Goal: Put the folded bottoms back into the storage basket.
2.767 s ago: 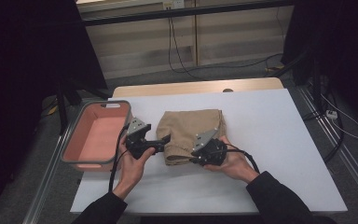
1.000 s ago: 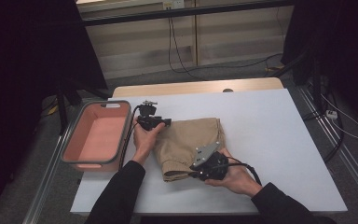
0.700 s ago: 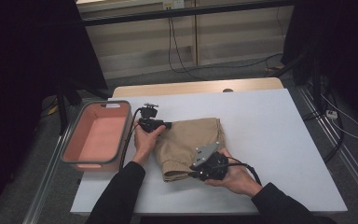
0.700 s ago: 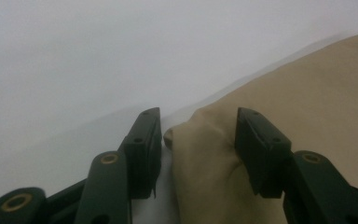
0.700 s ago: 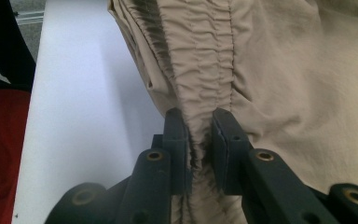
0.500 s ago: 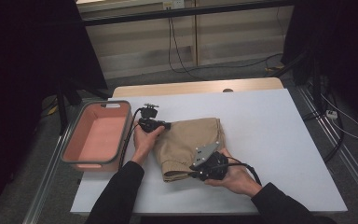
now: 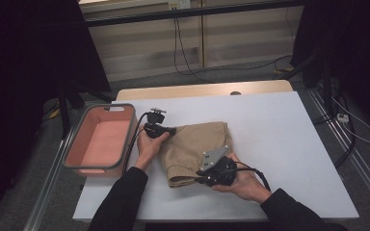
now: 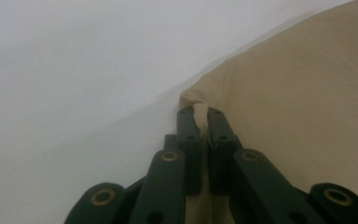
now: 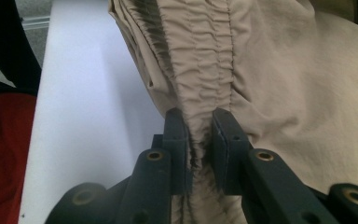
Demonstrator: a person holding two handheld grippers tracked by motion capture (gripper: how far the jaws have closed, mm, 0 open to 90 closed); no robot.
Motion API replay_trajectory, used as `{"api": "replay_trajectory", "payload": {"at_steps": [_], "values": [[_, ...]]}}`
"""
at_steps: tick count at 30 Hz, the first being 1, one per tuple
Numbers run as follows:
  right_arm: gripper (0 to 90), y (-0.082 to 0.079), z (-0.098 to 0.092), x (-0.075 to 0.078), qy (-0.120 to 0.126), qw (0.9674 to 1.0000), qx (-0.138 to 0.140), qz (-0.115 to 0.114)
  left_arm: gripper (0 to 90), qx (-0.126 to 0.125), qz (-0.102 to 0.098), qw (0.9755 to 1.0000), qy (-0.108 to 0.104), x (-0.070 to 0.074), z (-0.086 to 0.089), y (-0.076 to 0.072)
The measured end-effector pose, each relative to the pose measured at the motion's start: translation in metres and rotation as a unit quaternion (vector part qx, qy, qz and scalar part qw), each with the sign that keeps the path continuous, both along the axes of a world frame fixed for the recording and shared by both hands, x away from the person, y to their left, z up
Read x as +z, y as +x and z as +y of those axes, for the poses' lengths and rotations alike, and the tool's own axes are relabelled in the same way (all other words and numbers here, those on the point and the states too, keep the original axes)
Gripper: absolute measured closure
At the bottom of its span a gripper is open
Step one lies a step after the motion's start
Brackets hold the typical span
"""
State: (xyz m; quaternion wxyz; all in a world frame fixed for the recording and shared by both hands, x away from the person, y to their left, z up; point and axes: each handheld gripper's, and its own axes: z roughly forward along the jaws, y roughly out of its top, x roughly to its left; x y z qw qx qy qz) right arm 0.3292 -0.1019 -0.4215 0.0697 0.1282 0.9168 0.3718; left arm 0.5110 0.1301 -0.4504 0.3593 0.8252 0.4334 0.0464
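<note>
A folded tan garment (image 7: 192, 147) lies in the middle of the white table (image 7: 289, 144). My left gripper (image 7: 169, 130) sits at its far left corner; its jaws have just been closing and now pinch a fold of the tan cloth (image 8: 200, 109). My right gripper (image 7: 200, 177) is at the near edge, shut on the gathered elastic waistband (image 9: 200, 93), which bunches up between its pads (image 9: 175, 140).
A salmon-pink tub (image 7: 101, 139) with a grey rim stands at the table's left edge, close to my left hand. White tabletop stretches to the right of the garment. Cables lie on the floor beyond the table.
Compared with the earliest frame, my left hand has moved from the garment's near left side to its far left corner. Over the last second both hands stay put.
</note>
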Motion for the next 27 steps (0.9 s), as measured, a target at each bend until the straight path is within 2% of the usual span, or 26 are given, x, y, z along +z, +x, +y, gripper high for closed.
{"api": "replay_trajectory", "payload": {"at_steps": [3, 5, 6, 7, 11, 13, 18, 24, 27], "values": [[77.5, -0.001, 0.000, 0.001, 0.001, 1.0000, 0.002, 0.000, 86.7, -0.002, -0.009, 0.9999, -0.012, 0.005, 0.002, -0.001], [77.6, -0.001, 0.000, 0.001, 0.004, 1.0000, 0.002, 0.000, 86.8, 0.000, -0.021, 0.9993, -0.030, 0.013, 0.002, -0.004], [77.6, -0.001, 0.000, 0.001, 0.004, 1.0000, 0.002, 0.000, 86.8, 0.000, -0.021, 0.9993, -0.030, 0.013, 0.002, -0.004], [77.6, -0.001, -0.001, 0.002, 0.009, 1.0000, 0.002, 0.000, 86.8, -0.002, -0.031, 0.9988, -0.038, 0.018, 0.003, -0.005], [77.6, -0.001, -0.001, 0.002, 0.012, 0.9999, 0.001, 0.000, 86.9, -0.007, -0.037, 0.9980, -0.052, 0.028, 0.004, -0.008], [77.6, -0.001, 0.000, 0.002, 0.013, 0.9999, 0.001, 0.000, 86.9, -0.006, -0.039, 0.9977, -0.054, 0.031, 0.004, -0.008], [77.7, -0.002, -0.001, 0.004, 0.021, 0.9998, 0.000, -0.003, 86.9, -0.017, -0.071, 0.9955, -0.060, 0.045, 0.001, -0.013], [77.8, -0.002, -0.003, 0.009, 0.034, 0.9994, -0.005, -0.006, 86.9, -0.022, -0.083, 0.9940, -0.067, 0.053, 0.004, -0.015], [77.9, -0.002, -0.004, 0.014, 0.046, 0.9988, -0.008, -0.011, 86.9, -0.017, -0.089, 0.9928, -0.079, 0.058, 0.008, -0.016]]}}
